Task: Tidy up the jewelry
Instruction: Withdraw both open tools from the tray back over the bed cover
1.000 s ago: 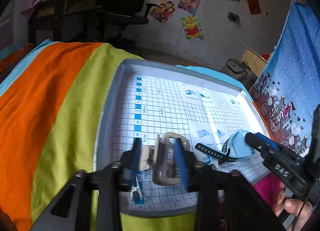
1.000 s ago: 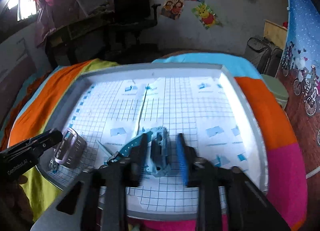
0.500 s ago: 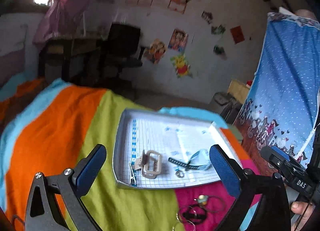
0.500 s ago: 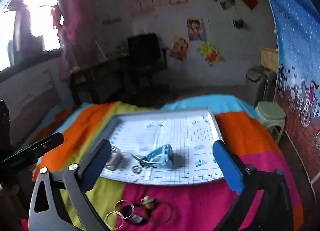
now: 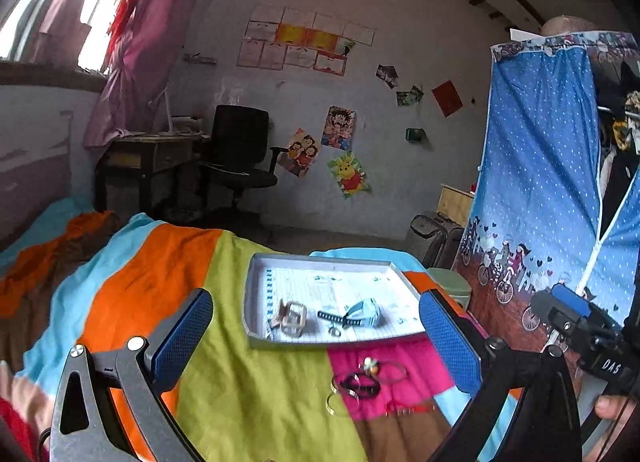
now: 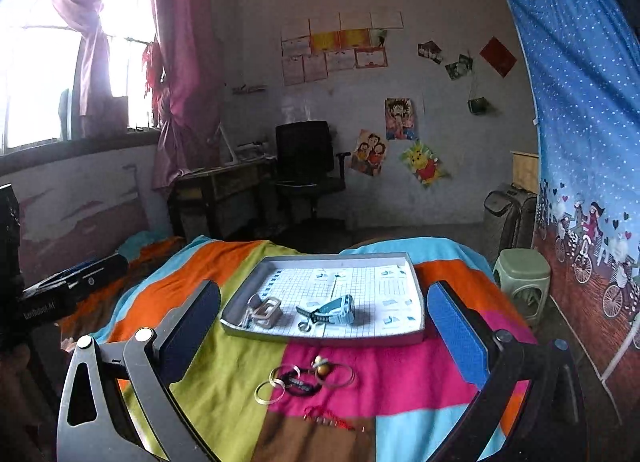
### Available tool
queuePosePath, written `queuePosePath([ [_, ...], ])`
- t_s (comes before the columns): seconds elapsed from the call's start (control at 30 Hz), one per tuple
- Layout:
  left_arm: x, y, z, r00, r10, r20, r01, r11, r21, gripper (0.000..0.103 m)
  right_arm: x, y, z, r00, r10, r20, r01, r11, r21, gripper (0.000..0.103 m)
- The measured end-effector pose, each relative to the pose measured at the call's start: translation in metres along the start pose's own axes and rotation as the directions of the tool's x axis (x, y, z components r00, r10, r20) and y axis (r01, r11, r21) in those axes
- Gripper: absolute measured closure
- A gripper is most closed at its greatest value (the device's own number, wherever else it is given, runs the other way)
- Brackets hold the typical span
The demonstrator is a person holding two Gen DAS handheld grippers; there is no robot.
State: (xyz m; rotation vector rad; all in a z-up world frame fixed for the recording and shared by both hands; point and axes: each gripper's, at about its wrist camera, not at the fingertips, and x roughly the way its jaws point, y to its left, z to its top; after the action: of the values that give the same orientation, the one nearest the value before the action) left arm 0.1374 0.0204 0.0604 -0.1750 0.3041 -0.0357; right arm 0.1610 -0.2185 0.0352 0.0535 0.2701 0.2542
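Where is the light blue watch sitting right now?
In both wrist views the light blue watch lies inside the grey tray, near its front edge, right of the beige watch.

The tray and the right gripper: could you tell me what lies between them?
In the right wrist view, bangles and a black bracelet lie on the bedspread between tray and open right gripper.

Striped bedspread (image 6: 224, 374) w/ grey tray (image 6: 320, 336), loose bangles (image 6: 304, 380), red bracelet (image 6: 328, 420).

Matt cloth bedspread (image 6: 224, 366), grid-paper-lined grey tray (image 6: 320, 336), shiny metal bangles (image 6: 276, 382), pale plastic watch (image 6: 338, 310).
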Motion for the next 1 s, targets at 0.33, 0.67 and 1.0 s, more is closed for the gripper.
queuePosePath([
  [0.33, -0.054, -0.007, -0.041, 0.998, 0.029, -0.058, -0.027, 0.999, 0.036, 0.000, -0.053, 0.001, -0.034, 0.999, 0.005, -0.044, -0.004, 1.000, 0.017, 0.001],
  [0.67, -0.077, -0.009, -0.073, 0.995, 0.038, -0.097, -0.033, 0.998, 0.056, 0.000, -0.077, -0.001, -0.073, 0.992, -0.017, -0.125, 0.020, 1.000, 0.023, 0.001],
  [1.0, -0.060, -0.013, -0.079, 0.982, 0.050, -0.183, -0.038, 0.997, 0.071, 0.000, -0.070, -0.008, -0.090, 0.979, -0.028, -0.200, 0.032, 0.999, 0.020, 0.001],
])
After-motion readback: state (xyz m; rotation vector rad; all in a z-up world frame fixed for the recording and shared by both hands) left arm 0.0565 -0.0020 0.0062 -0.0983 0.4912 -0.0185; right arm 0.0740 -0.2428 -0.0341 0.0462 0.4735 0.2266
